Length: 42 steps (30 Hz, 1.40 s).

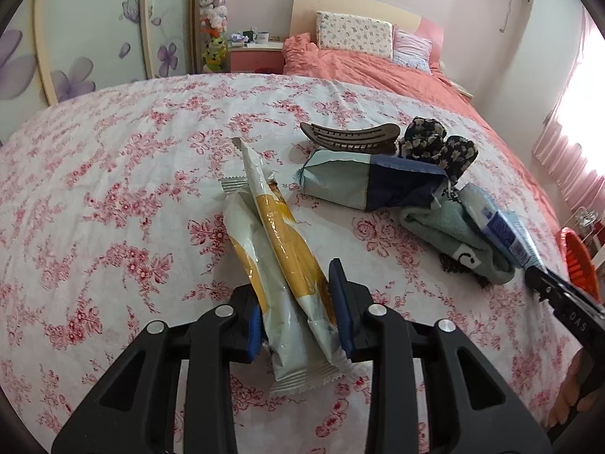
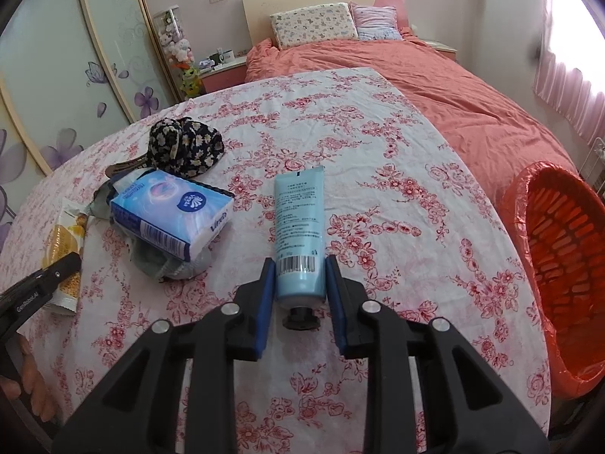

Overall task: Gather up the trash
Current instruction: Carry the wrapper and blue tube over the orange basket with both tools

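Worktop [image 2: 378, 121]: draped in a red-flowered cloth, with a bed behind it.

Orange basket [image 2: 559, 276]: lined with a red bag, seen at 3 o'clock from the right tongs in the right wrist view, just off the worktop's edge. It is judged to be the place for the trash, and the right hand is the nearer to it.

Tissue pack [image 2: 174, 215]: laid on a grey-green cloth, at 10 o'clock from the right tongs.

Blue tube [image 2: 298, 223]: pinched near its cap end by the right tongs [image 2: 298, 283], its long axis run straight ahead toward 12 o'clock, the black cap toward the camera.

Two yellow-and-white wrappers [image 1: 280, 261]: pinched together between the blue pads of the left tongs [image 1: 298, 310], their long axes slanted toward 11 o'clock, the crimped ends trailed behind the pads.

Coming move, as judged: both loads are to be carried rightward to the basket, well apart from the left tongs.
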### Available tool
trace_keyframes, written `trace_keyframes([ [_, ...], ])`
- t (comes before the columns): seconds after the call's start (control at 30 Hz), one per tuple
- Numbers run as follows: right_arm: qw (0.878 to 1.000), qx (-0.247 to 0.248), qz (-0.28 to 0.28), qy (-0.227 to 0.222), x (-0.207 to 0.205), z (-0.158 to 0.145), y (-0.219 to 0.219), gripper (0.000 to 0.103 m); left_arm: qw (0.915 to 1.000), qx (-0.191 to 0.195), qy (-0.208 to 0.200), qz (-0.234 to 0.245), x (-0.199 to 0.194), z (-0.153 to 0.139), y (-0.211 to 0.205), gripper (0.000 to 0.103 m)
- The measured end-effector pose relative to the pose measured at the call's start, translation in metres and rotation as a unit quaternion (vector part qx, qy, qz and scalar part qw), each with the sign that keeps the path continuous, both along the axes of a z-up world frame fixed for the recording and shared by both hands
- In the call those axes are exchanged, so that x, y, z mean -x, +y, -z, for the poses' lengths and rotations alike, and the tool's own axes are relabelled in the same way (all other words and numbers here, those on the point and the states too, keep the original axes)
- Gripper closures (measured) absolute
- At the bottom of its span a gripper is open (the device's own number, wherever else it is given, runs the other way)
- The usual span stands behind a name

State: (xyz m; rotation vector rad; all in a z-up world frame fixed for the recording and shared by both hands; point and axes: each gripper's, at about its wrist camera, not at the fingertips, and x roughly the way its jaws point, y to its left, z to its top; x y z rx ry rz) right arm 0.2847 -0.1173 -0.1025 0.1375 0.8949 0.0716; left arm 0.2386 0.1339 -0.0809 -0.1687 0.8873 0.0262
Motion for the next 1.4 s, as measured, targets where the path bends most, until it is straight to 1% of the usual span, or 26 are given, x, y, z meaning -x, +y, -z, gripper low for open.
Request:
trace_keyframes([
  [0.1,1.0,-0.008,0.003,-0.003,0.004,-0.001,-0.004,0.076,1.0,0.005,-0.002,-0.003,0.002,-0.004,0.003,0.079],
  [0.2,1.0,-0.011,0.003,-0.009,0.011,-0.004,-0.008,0.076,1.0,-0.005,-0.007,0.0,0.004,-0.01,0.001,0.082],
  [0.33,1.0,-0.017,0.003,-0.018,0.02,-0.011,-0.012,0.077,0.9999,-0.013,-0.006,0.002,0.007,-0.013,-0.002,0.082],
  [0.47,0.999,-0.021,0.004,-0.035,0.031,-0.025,-0.017,0.077,0.9998,-0.014,-0.015,0.003,0.013,-0.024,-0.005,0.082],
  [0.67,0.997,-0.032,0.008,-0.071,0.055,-0.052,-0.029,0.076,0.999,-0.009,-0.04,0.021,0.025,-0.052,-0.023,0.082],
  [0.8,0.995,-0.037,0.019,-0.093,0.07,-0.067,-0.042,0.077,0.9971,-0.004,-0.059,0.048,0.034,-0.07,-0.05,0.082],
  [0.97,0.991,-0.037,0.044,-0.124,0.091,-0.084,-0.066,0.077,0.9927,0.003,-0.081,0.09,0.042,-0.088,-0.087,0.082],
  [1.2,0.981,-0.022,0.1,-0.163,0.118,-0.103,-0.114,0.077,0.9813,0.012,-0.101,0.163,0.045,-0.101,-0.153,0.082],
  [1.4,0.972,-0.017,0.154,-0.175,0.135,-0.107,-0.165,0.076,0.9696,0.037,-0.099,0.221,0.037,-0.1,-0.208,0.082],
])
